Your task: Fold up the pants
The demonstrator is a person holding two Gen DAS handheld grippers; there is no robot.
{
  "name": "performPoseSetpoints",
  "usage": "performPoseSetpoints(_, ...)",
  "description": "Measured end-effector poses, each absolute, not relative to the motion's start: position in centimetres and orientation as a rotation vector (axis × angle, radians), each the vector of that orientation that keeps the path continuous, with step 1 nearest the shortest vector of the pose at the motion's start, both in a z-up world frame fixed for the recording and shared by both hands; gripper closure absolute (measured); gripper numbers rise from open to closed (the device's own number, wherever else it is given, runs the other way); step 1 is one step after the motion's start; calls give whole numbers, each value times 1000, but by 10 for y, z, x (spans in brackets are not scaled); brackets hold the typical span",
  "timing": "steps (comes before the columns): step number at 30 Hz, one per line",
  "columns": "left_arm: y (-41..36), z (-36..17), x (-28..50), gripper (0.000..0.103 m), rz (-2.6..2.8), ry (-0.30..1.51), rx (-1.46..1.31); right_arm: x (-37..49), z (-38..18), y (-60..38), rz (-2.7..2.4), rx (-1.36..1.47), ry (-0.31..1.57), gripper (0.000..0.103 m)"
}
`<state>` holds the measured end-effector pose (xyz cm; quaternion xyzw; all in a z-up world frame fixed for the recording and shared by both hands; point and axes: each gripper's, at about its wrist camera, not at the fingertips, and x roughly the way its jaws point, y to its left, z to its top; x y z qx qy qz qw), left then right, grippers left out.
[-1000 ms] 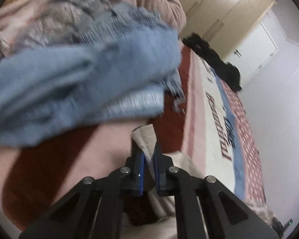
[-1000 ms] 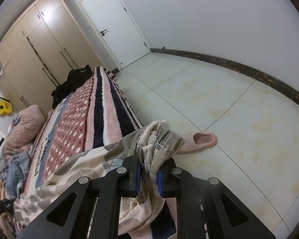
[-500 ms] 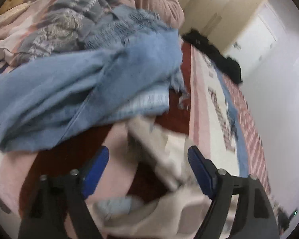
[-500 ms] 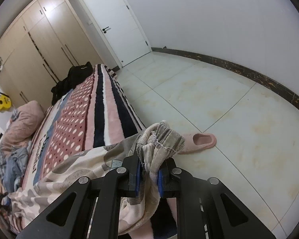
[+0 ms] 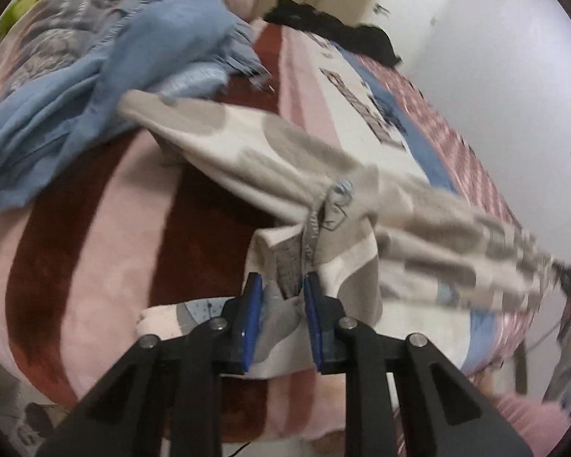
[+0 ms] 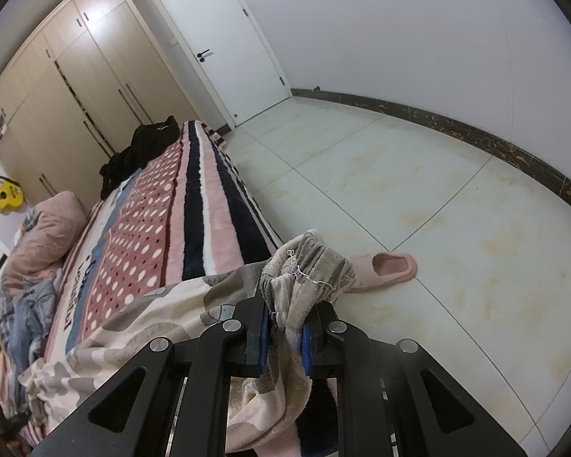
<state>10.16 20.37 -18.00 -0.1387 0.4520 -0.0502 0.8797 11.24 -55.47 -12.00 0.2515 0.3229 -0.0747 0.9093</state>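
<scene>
The pants [image 5: 270,152] are cream with grey-brown patches and lie stretched across the striped bed blanket [image 5: 95,236]. My left gripper [image 5: 281,297] is shut on a bunched fold of the pants near a seam with a label. One leg runs from it up left toward the blue clothes. My right gripper [image 6: 283,327] is shut on the gathered waistband end of the pants [image 6: 308,266] at the bed's edge, above the floor. The cloth spreads left over the bed [image 6: 141,327].
A heap of blue clothes [image 5: 106,76] and a pink pillow [image 6: 45,232] lie at the head of the bed. Black clothing [image 6: 141,148] sits at the far end. A pink slipper [image 6: 384,266] lies on the tiled floor [image 6: 437,209]. Wardrobe and white door stand behind.
My left gripper opened half a second ago, moved along the pants and has now closed on a fold nearer the middle. My right gripper has kept its hold and barely moved.
</scene>
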Motion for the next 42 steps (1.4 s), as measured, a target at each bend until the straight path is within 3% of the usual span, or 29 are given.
performPoseSetpoints(5,202,-178,91,82,-155,922,-270,112,-120,-551,-151,517,664,95)
performPoseSetpoints(7,204,-181,93,62,-124,930,-254,112,-120,-550,-151,518,664,95)
performPoseSetpoints(10,198,-188,100,41,-73,920,-208,113,-120,-549,-151,520,664,95)
performPoseSetpoints(23,162,-179,109,40,-207,893,-73,116,-117,-548,-148,513,669,95)
performPoseSetpoints(26,166,-180,114,66,-262,911,-149,117,-118,-547,-146,509,669,95)
performPoseSetpoints(28,161,-181,118,90,-270,919,-133,117,-118,-547,-144,512,669,95)
performPoseSetpoints(30,155,-176,118,100,-239,906,-86,118,-119,-547,-145,514,670,95)
performPoseSetpoints(42,200,-115,145,102,4,805,-83,118,-119,-551,-139,525,668,95)
